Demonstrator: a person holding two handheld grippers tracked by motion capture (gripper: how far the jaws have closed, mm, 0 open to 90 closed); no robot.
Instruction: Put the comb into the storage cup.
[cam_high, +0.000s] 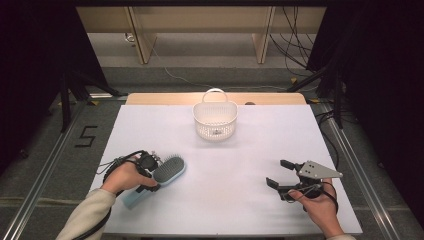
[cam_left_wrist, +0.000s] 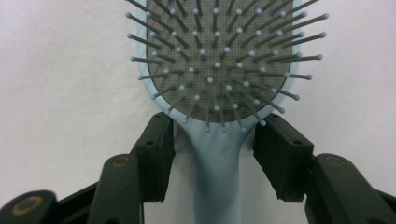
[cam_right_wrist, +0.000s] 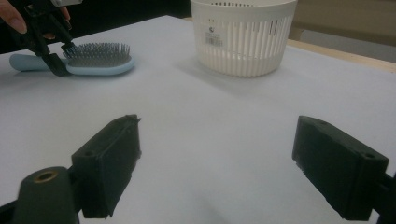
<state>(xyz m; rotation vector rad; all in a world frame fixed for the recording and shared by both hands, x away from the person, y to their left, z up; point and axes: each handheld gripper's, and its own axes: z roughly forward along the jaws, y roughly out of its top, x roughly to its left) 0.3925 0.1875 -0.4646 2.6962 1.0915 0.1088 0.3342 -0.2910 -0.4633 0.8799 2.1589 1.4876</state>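
Observation:
A light blue hairbrush (cam_high: 169, 169) lies bristles up on the white table at the front left, its handle pointing toward the person. My left gripper (cam_high: 151, 176) is open and straddles the brush's neck (cam_left_wrist: 217, 154). A gap shows between each pad and the neck. The brush head (cam_left_wrist: 219, 56) lies just beyond the jaws. My right gripper (cam_high: 276, 172) hovers at the front right, open wide with nothing between its fingers (cam_right_wrist: 112, 163). From there the hairbrush (cam_right_wrist: 93, 63) and the left gripper (cam_right_wrist: 49, 51) show far off at the upper left.
A white slotted basket (cam_high: 215, 120) with a handle stands at the back middle of the table (cam_high: 250, 150), also seen as the basket (cam_right_wrist: 243, 37) in the right gripper view. Wooden furniture and cables lie on the floor beyond the far edge.

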